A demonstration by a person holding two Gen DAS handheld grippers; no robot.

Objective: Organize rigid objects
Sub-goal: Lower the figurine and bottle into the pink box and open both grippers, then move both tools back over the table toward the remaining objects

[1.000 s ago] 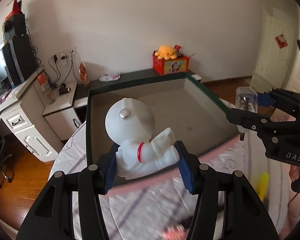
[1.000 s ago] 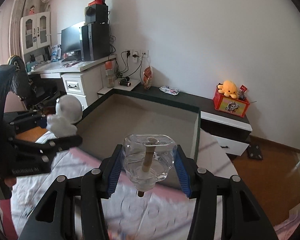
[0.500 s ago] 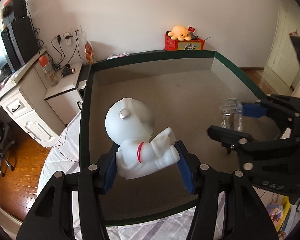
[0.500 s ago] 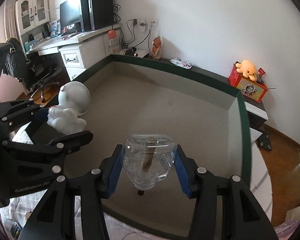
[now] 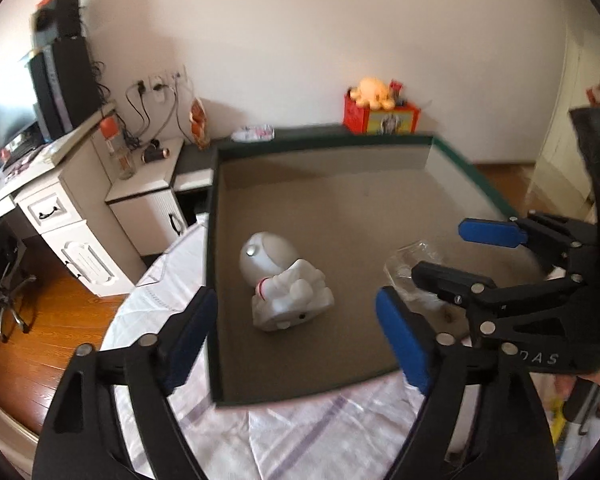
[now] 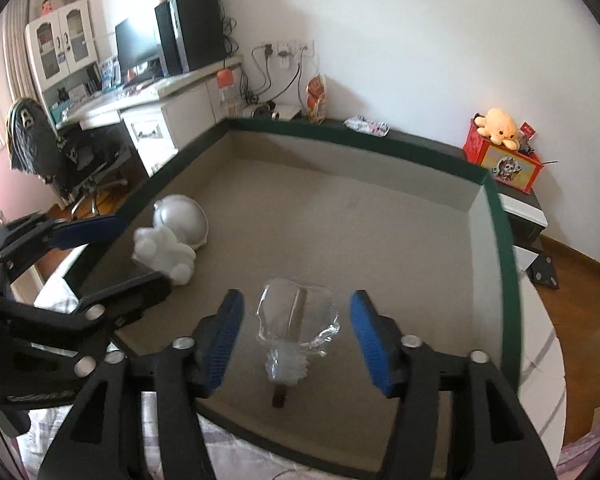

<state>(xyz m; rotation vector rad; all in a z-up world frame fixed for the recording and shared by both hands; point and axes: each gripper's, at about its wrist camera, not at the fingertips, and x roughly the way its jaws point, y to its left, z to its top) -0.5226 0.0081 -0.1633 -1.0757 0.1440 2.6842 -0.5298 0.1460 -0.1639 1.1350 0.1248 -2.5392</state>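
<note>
**Both toys lie loose in the tray, with open jaws close around them**

The left gripper (image 5: pixel 296 324) has its jaws spread wide and holds nothing. The white astronaut figure (image 5: pixel 284 284) lies on its side on the tray floor near the middle of the left wrist view, close to the tray's green rim (image 5: pixel 211 264). In the lower centre of the right wrist view, the right gripper (image 6: pixel 296 340) is likewise spread, and the clear bottle (image 6: pixel 298 320) sits between its blue pads (image 6: pixel 368 340), touching neither as far as the frame shows.

Likely trouble from here:
- A pad could clip the bottle as the right gripper pulls away. The bottle looks light and thin-walled, so a nudge would probably roll or skid it across the felt-like floor
- The astronaut's round helmet may let it roll toward the wall if knocked
- The two grippers are near each other at the tray's front edge, so crossing paths could make them collide
- Motion blur suggests speed, which leaves less margin
</note>
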